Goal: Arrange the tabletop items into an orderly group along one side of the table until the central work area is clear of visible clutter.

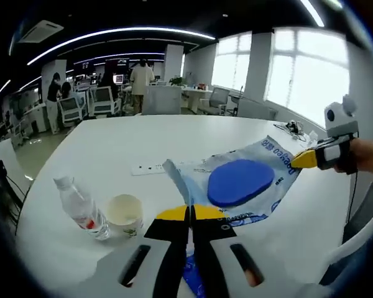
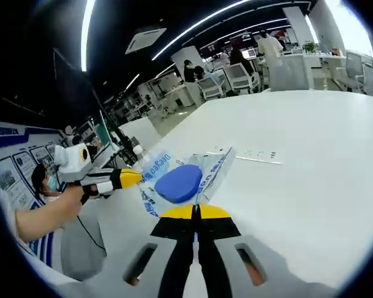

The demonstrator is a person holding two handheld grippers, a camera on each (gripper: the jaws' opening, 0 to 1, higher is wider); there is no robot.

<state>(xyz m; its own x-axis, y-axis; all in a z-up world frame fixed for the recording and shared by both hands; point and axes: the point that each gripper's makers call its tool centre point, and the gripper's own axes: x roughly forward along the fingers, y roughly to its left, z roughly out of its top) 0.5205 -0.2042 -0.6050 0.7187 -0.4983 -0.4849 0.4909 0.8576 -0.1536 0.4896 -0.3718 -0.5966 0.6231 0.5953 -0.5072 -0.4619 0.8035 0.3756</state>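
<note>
Both the left tool (image 1: 189, 214) and right tool (image 2: 196, 214) were clamped on a clear printed plastic bag (image 1: 261, 162) holding a blue oval disc (image 1: 240, 182), near the white tabletop's (image 1: 174, 136) edge, beside an empty paper cup (image 1: 125, 212) and plastic water bottle (image 1: 82, 208).

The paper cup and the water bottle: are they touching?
Apart. In the left gripper view a thin strip of white table shows between the paper cup and the lying water bottle.

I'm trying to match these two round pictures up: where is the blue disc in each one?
Left gripper view: the blue disc lies right of centre on the clear printed bag.
Right gripper view: it lies just left of centre, above the yellow jaw tips.
Shared landmark: the white power strip behind the bag.
</note>
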